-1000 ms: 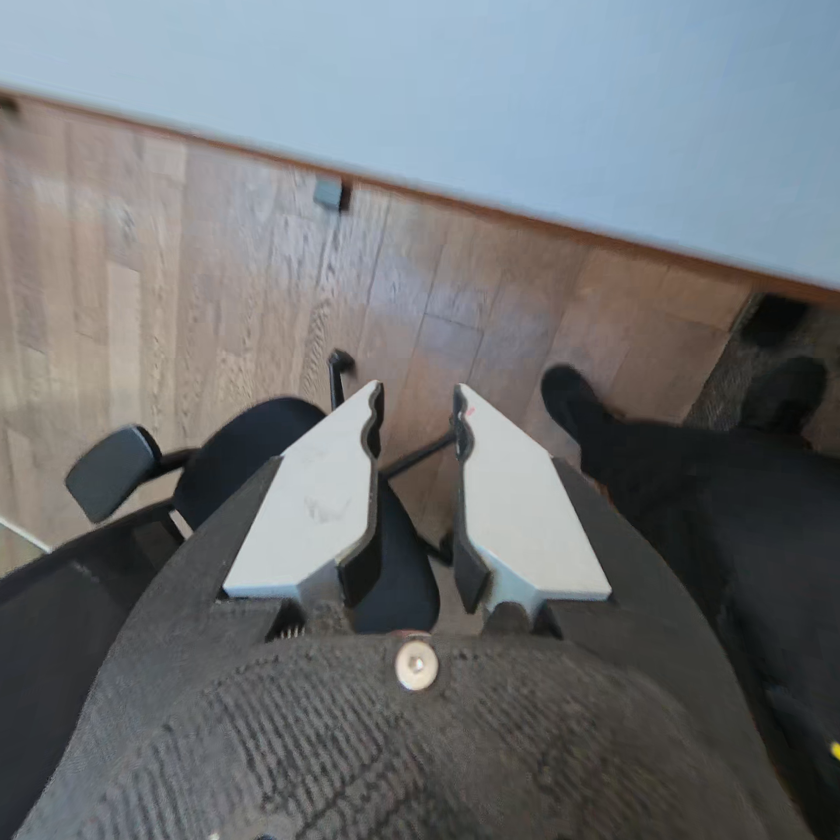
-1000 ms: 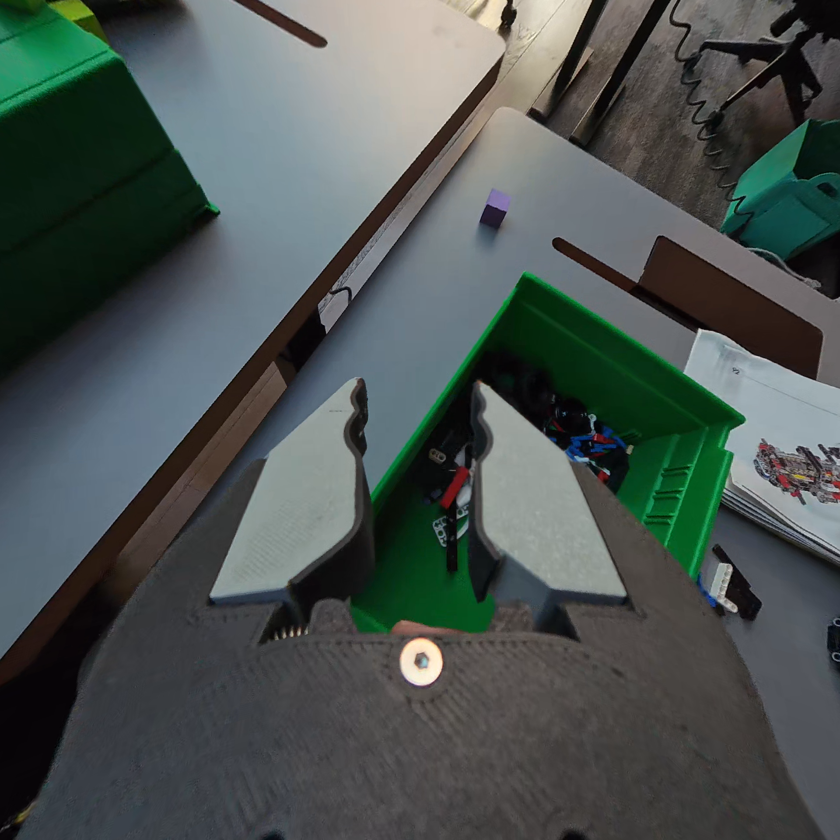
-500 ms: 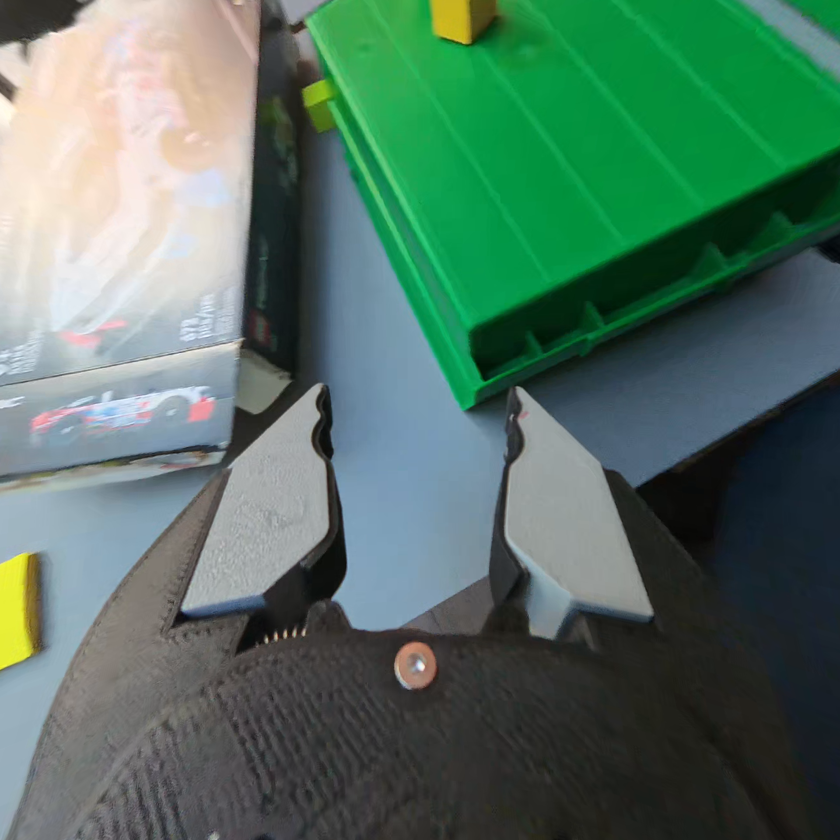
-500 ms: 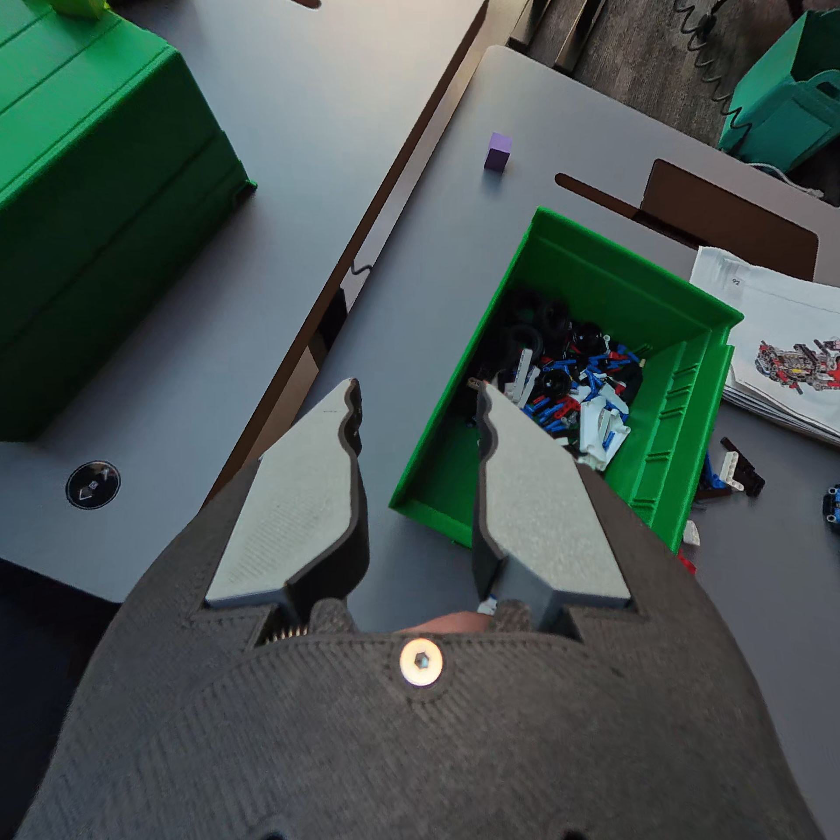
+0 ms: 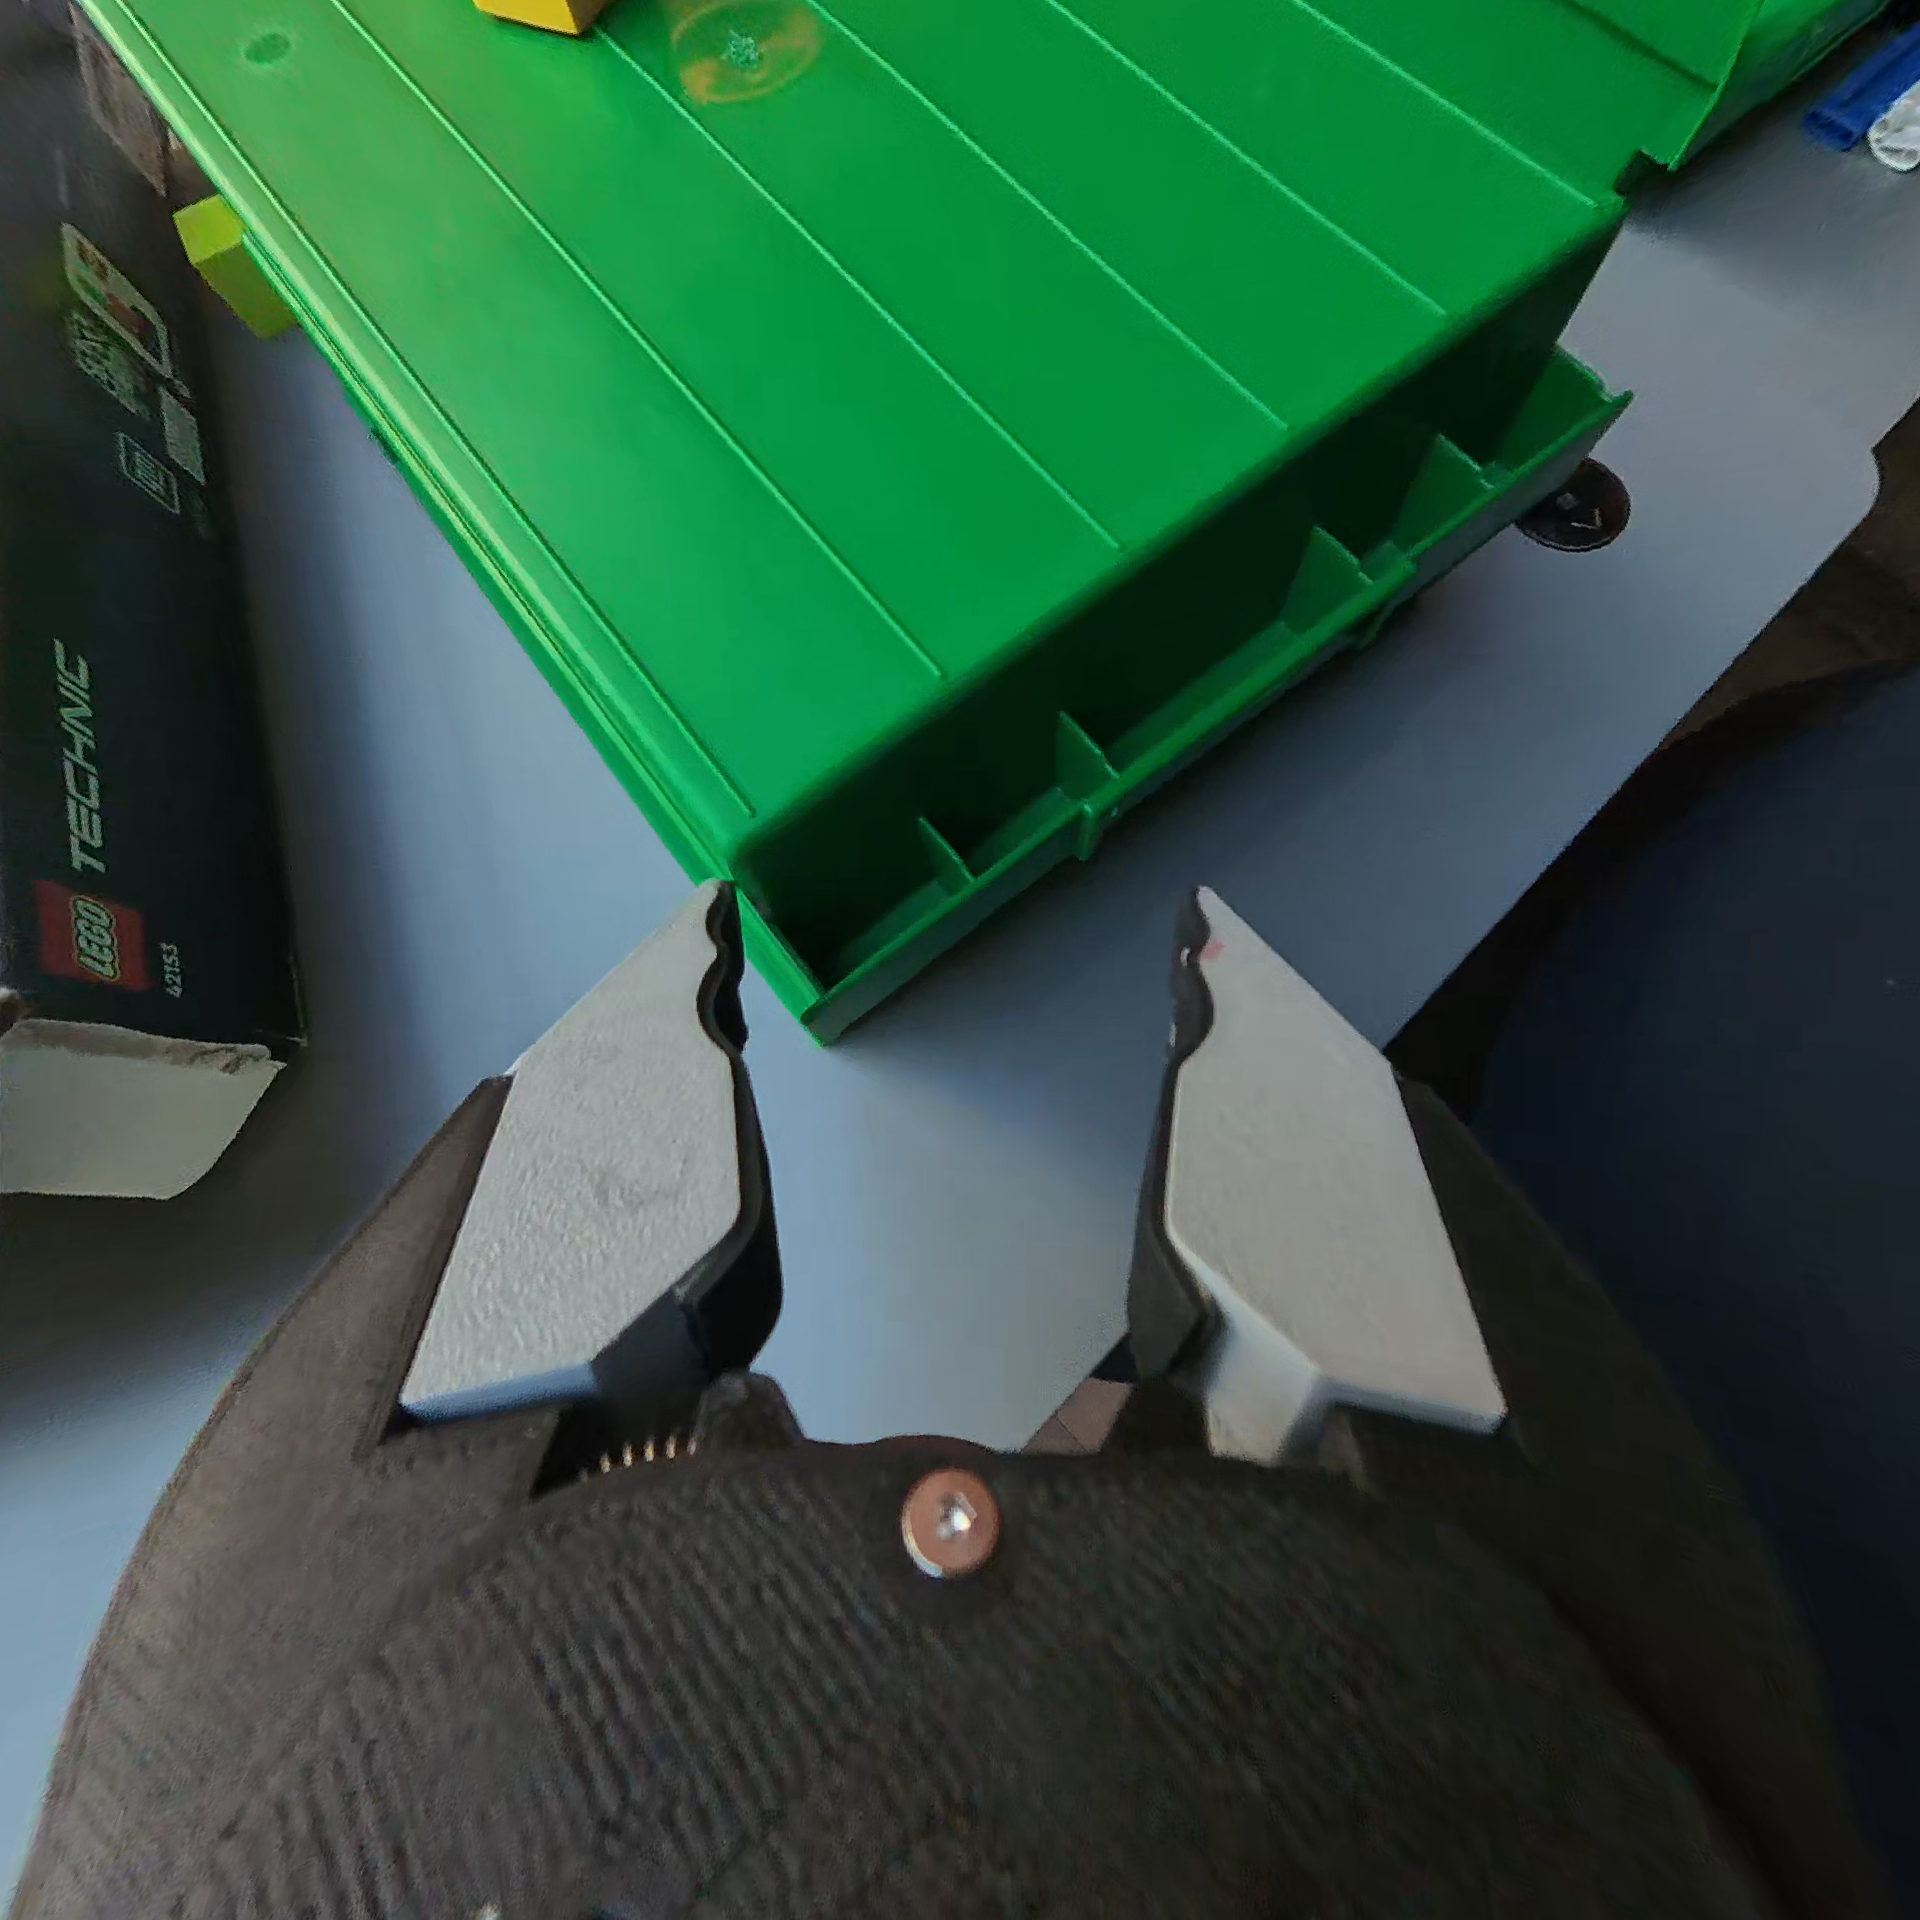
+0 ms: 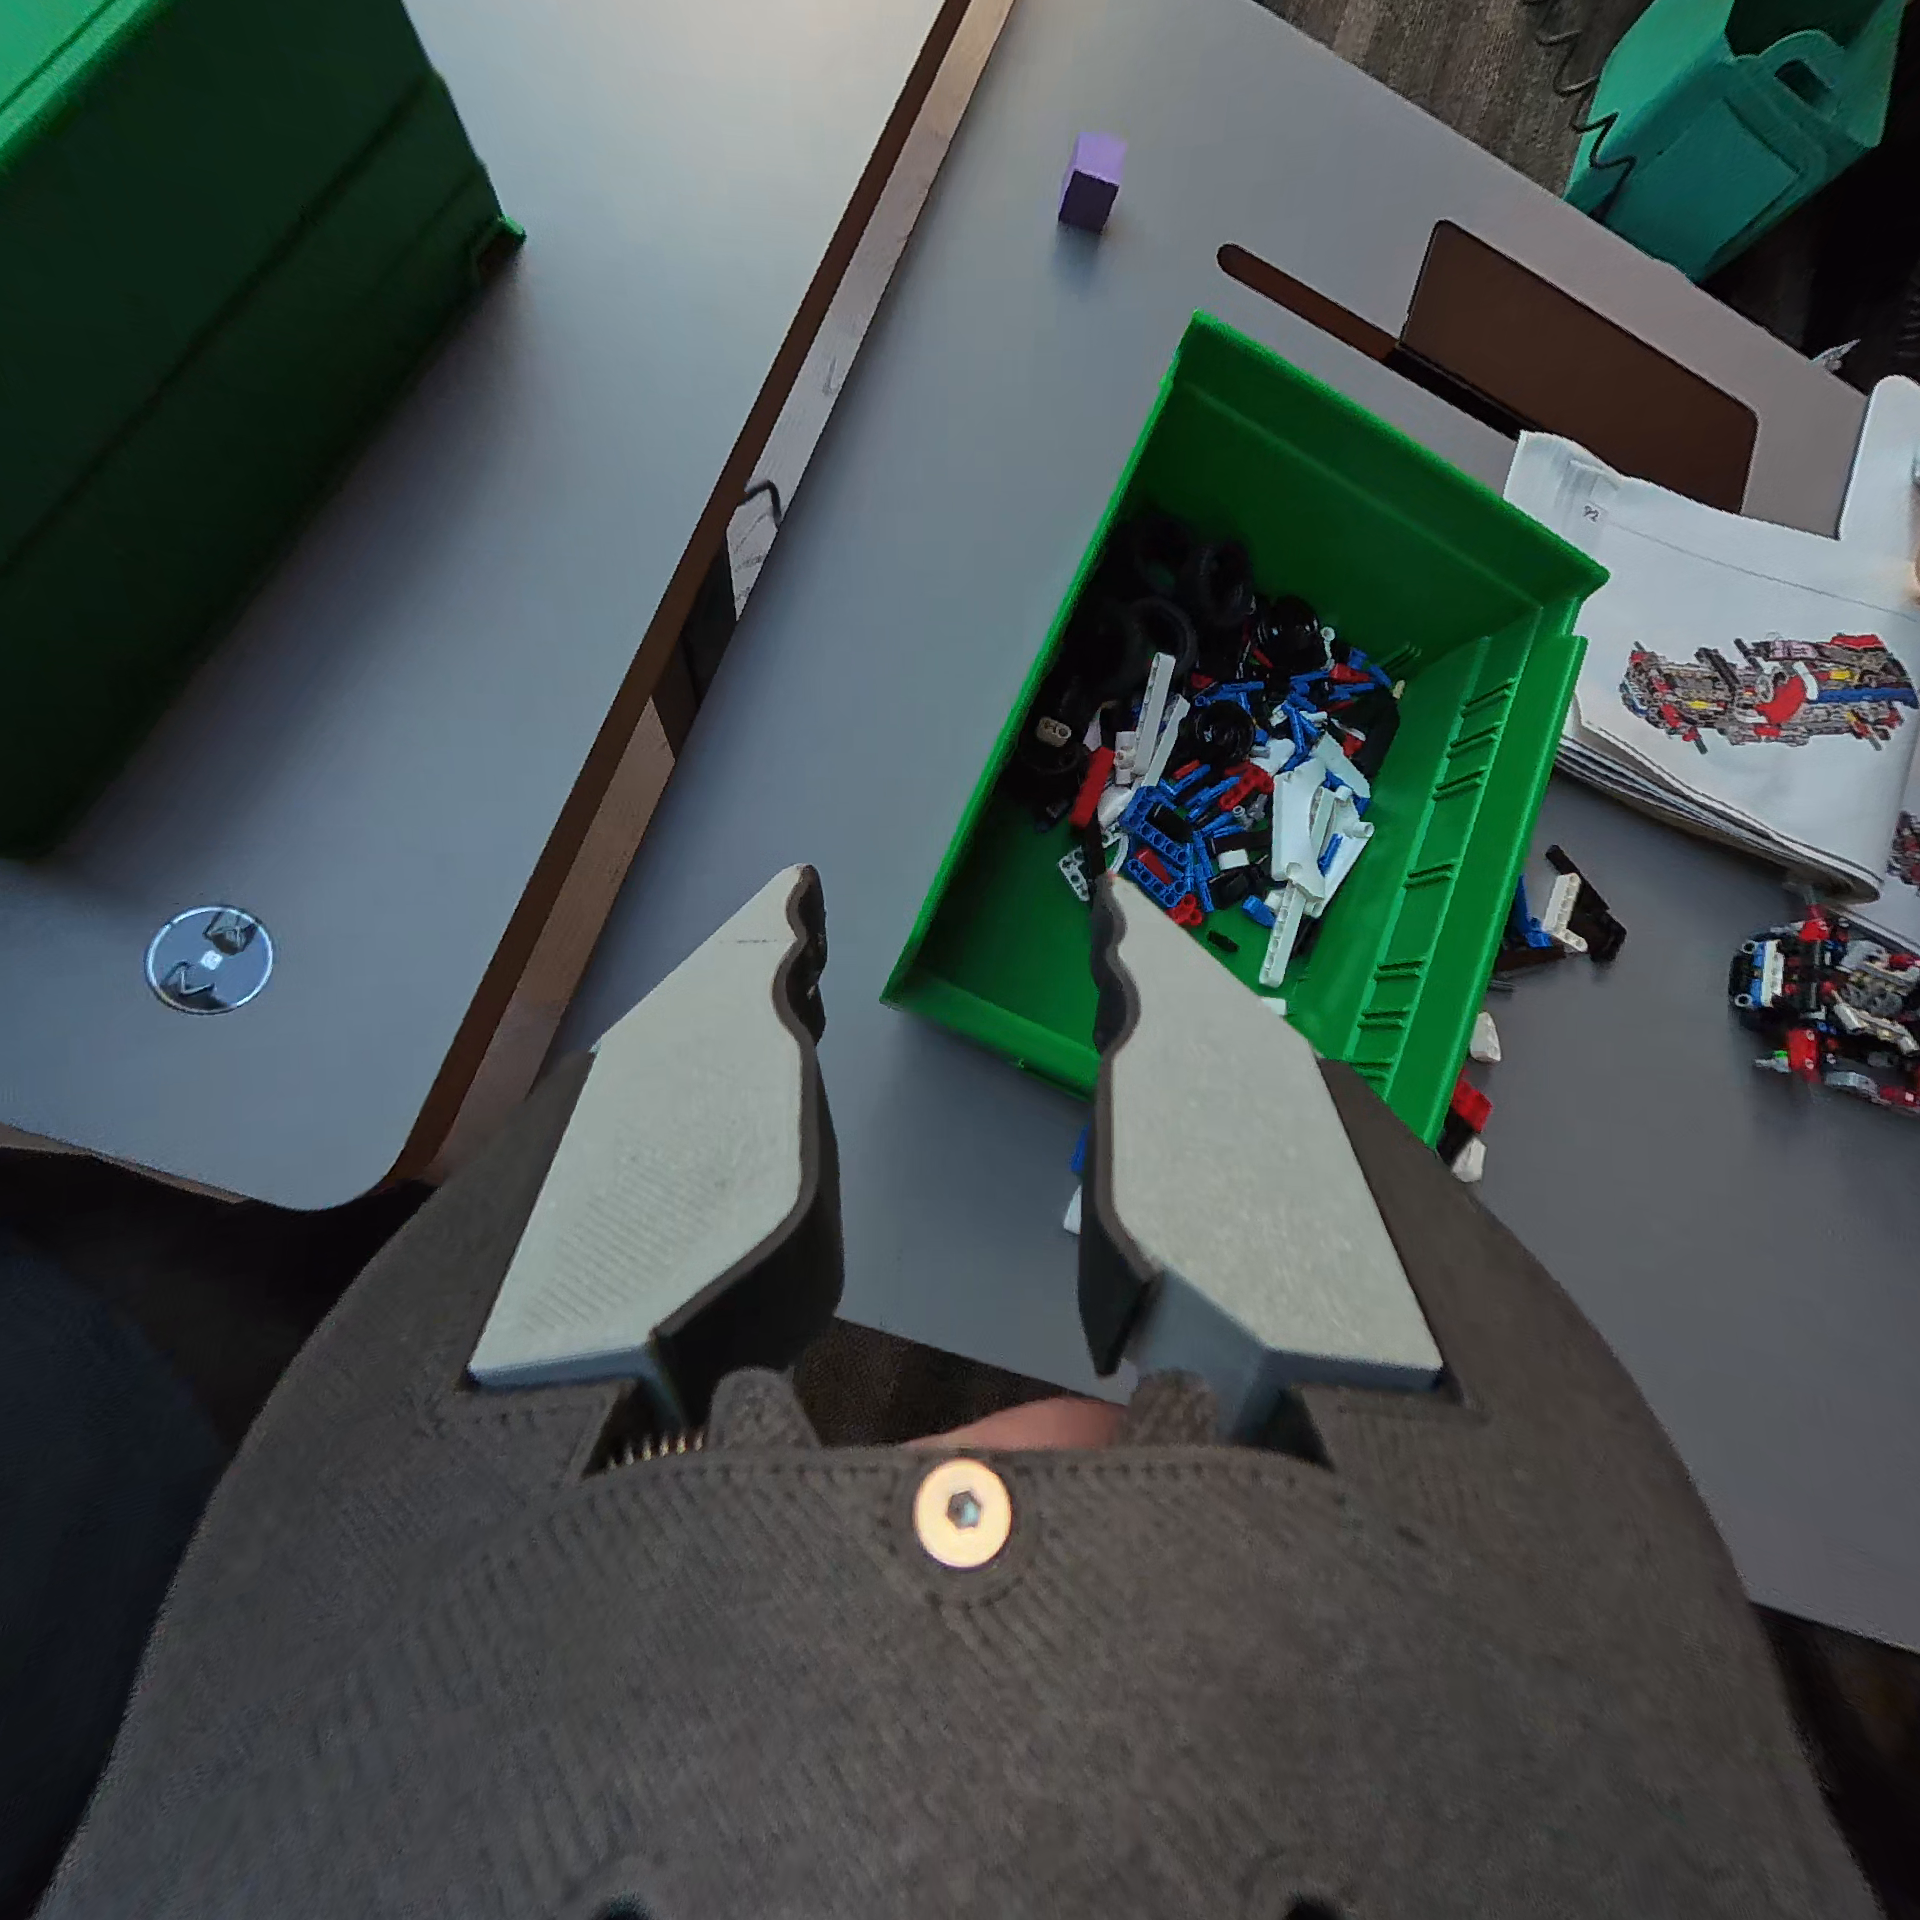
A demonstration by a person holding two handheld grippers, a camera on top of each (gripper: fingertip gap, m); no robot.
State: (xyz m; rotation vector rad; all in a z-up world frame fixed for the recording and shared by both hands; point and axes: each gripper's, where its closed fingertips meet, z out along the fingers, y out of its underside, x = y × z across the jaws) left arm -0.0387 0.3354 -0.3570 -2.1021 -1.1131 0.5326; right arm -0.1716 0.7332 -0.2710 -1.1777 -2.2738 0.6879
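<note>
Hovering over a grey table (image 5: 436,644), the left gripper (image 5: 961,971) is holding its jaws wide apart with nothing between them; its nearest thing is the corner of a large green bin (image 5: 935,582) lying upside down, ribbed bottom facing up, and one fingertip (image 5: 717,935) is sitting just beside that corner, though whether it is touching cannot be told. A dark cardboard box (image 5: 114,665) is lying to the left of the bin, a small yellow-green block (image 5: 223,260) is resting against the bin's far side, and a yellow block (image 5: 530,10) is sitting on top.

Over a second grey table (image 6: 914,436), the right gripper (image 6: 961,956) is also holding nothing, its jaws parted. It is hanging just above the near end of a smaller open green bin (image 6: 1455,873), which is holding a heap of building pieces (image 6: 1216,748) in black, blue, red and white. A few loose pieces (image 6: 1558,914) are lying beside the bin, a partly built model (image 6: 1829,1008) is standing near an open instruction booklet (image 6: 1745,665), and a purple cube (image 6: 1091,179) is sitting well apart. Nothing is being lifted or carried by either gripper
</note>
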